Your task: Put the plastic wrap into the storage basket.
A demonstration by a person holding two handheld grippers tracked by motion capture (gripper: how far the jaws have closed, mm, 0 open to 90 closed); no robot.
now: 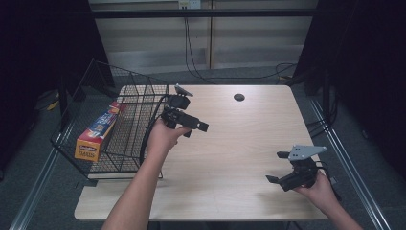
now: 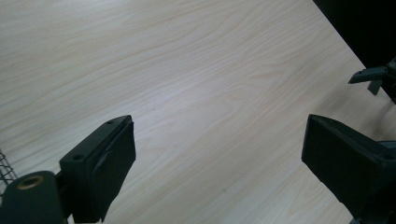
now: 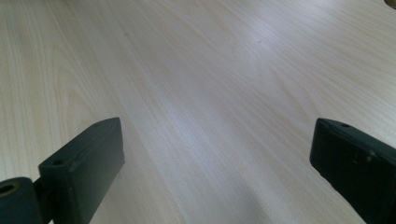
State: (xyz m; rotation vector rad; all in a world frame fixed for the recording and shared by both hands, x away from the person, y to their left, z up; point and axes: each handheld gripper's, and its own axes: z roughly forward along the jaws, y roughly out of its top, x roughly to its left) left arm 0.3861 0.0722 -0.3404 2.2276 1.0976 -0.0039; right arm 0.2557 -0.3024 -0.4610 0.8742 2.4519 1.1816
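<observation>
We have the wooden table [image 1: 230, 158] bare in front of us, and at its left edge the wire basket [image 1: 143, 96] with the long box [image 1: 98, 130] lying inside it along the far left wall, one end toward us. Our left gripper [image 1: 197, 125] hangs over the table just beside the basket's right wall, jaws spread wide and holding nothing; in the left gripper view they frame bare wood. Our right gripper [image 1: 278, 167] sits low near the front right corner, well apart from the basket, jaws likewise parted and empty.

We judge the box is done with, or next to be fetched; either way the left gripper is the one nearest it. To reach it cleanly we should lift above the basket rim before crossing, come down along the box's length, and close across its narrow sides, keeping the cable off the wire.

The box is a slim carton, orange at the near end, with a blue panel and red farther end
</observation>
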